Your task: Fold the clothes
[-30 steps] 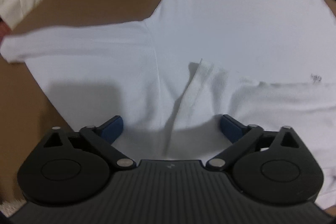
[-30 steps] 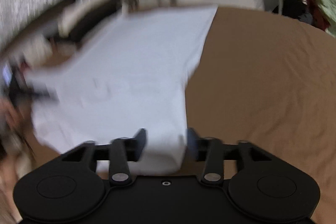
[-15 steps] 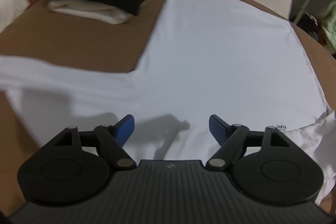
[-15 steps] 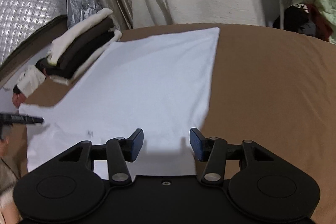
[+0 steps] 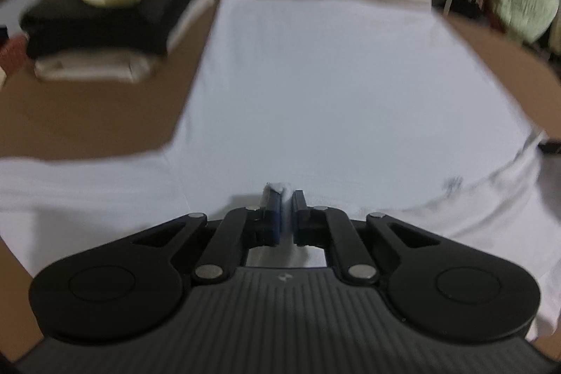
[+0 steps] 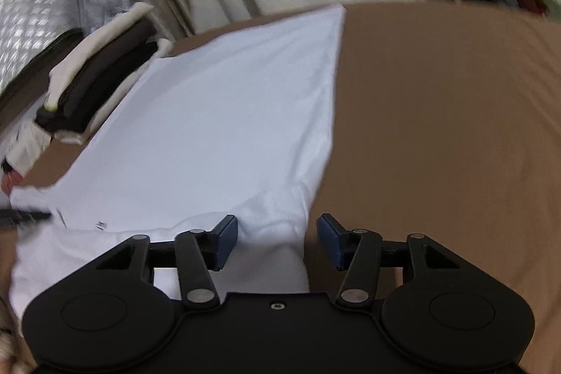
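Observation:
A white T-shirt (image 5: 315,86) lies spread flat on a brown surface (image 5: 87,114), its hem at the far side. My left gripper (image 5: 284,202) is shut on a pinched ridge of the shirt's near edge, and white cloth bulges up between the blue pads. In the right wrist view the same shirt (image 6: 228,128) reaches down to my right gripper (image 6: 277,233). Its jaws are closing, and a raised fold at the shirt's near right corner sits between them. The pads stand apart from the cloth on both sides.
A stack of folded dark and cream clothes (image 5: 115,16) sits at the far left, right beside the shirt, and also shows in the right wrist view (image 6: 94,83). Bare brown surface (image 6: 438,128) extends to the right. Pale curtains and a green garment hang behind.
My left gripper's jaws went from wide open to shut on a pinch of the shirt, and it rose and tilted. My right gripper slid to the shirt's right corner, sank, and its jaws narrowed.

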`<control>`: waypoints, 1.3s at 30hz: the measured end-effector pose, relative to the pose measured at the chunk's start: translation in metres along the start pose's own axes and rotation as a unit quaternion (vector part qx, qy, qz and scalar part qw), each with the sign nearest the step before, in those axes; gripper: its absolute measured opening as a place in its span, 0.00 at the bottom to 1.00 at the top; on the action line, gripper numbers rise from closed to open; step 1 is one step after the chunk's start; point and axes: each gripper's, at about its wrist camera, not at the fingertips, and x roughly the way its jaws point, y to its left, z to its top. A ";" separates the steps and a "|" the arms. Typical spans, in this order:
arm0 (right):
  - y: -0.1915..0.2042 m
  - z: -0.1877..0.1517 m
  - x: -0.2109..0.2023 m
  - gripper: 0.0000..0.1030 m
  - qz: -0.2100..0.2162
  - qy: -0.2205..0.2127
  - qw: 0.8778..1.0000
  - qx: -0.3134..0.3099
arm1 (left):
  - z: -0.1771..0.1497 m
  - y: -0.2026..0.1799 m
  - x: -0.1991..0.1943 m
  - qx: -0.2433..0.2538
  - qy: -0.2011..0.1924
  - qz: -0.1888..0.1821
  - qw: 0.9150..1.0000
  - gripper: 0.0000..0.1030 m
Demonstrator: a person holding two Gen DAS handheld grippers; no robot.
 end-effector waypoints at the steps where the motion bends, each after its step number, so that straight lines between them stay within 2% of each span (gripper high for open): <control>1: 0.002 0.000 0.000 0.15 -0.008 -0.005 1.000 -0.016 | 0.002 0.003 -0.006 -0.004 -0.018 -0.001 1.000 0.06; 3: -0.002 -0.002 -0.002 0.15 -0.021 -0.016 1.000 -0.005 | 0.002 0.012 -0.012 -0.017 -0.037 -0.003 0.999 0.06; 5: -0.010 -0.006 -0.003 0.13 -0.032 -0.019 0.999 0.019 | 0.002 0.024 0.000 -0.041 -0.011 -0.012 0.999 0.06; 7: -0.011 -0.006 0.001 0.12 -0.042 -0.015 0.999 0.018 | -0.002 0.025 0.016 -0.051 0.024 -0.011 0.998 0.06; 9: -0.008 -0.002 0.002 0.12 -0.050 -0.014 0.999 0.008 | -0.001 0.022 0.029 -0.037 0.032 0.007 0.999 0.08; 12: -0.007 -0.002 0.000 0.12 -0.061 -0.010 0.998 0.003 | 0.005 0.023 0.036 -0.047 0.016 0.025 0.998 0.13; 14: -0.006 -0.003 0.000 0.25 -0.078 -0.006 0.997 0.005 | 0.005 0.027 0.036 -0.054 0.002 0.055 0.997 0.13; 17: 0.001 0.002 -0.006 0.26 -0.111 -0.012 0.994 -0.012 | 0.006 0.034 0.033 -0.060 -0.007 0.096 0.994 0.16; 21: 0.015 0.004 -0.021 0.24 -0.173 -0.030 0.983 -0.050 | 0.003 0.045 0.024 -0.081 0.019 0.075 0.994 0.16; 24: 0.027 0.003 -0.038 0.24 -0.154 -0.041 0.986 -0.042 | 0.004 0.041 0.012 -0.084 -0.001 0.040 0.996 0.18; 25: 0.035 0.003 -0.043 0.25 -0.132 -0.046 0.989 -0.049 | 0.005 0.040 0.011 -0.081 -0.005 0.019 0.996 0.30; 26: 0.047 0.002 -0.047 0.25 -0.108 -0.048 0.991 -0.062 | 0.005 0.037 0.012 -0.077 -0.004 0.002 0.997 0.48; 28: 0.070 -0.002 -0.046 0.27 -0.068 -0.043 0.993 -0.092 | 0.003 0.029 0.023 -0.054 0.027 -0.002 0.998 0.61; 31: 0.094 -0.008 -0.033 0.34 -0.027 -0.024 0.993 -0.116 | -0.007 0.024 0.051 -0.020 0.105 0.068 0.992 0.63; 32: 0.097 -0.012 -0.028 0.35 -0.021 -0.014 0.993 -0.116 | -0.008 0.027 0.050 -0.029 0.105 0.074 0.991 0.63; 34: 0.100 -0.018 -0.016 0.35 -0.019 0.009 0.993 -0.118 | -0.005 0.039 0.041 -0.056 0.096 0.109 0.988 0.62; 35: 0.099 -0.020 -0.011 0.35 -0.026 0.023 0.992 -0.123 | -0.005 0.042 0.038 -0.045 0.091 0.159 0.982 0.61; 37: 0.096 -0.025 0.000 0.37 -0.052 0.051 0.988 -0.133 | -0.006 0.049 0.035 -0.023 0.093 0.248 0.964 0.60; 39: 0.086 -0.029 0.005 0.41 -0.070 0.062 0.988 -0.123 | -0.009 0.069 0.034 -0.058 0.116 0.246 0.961 0.60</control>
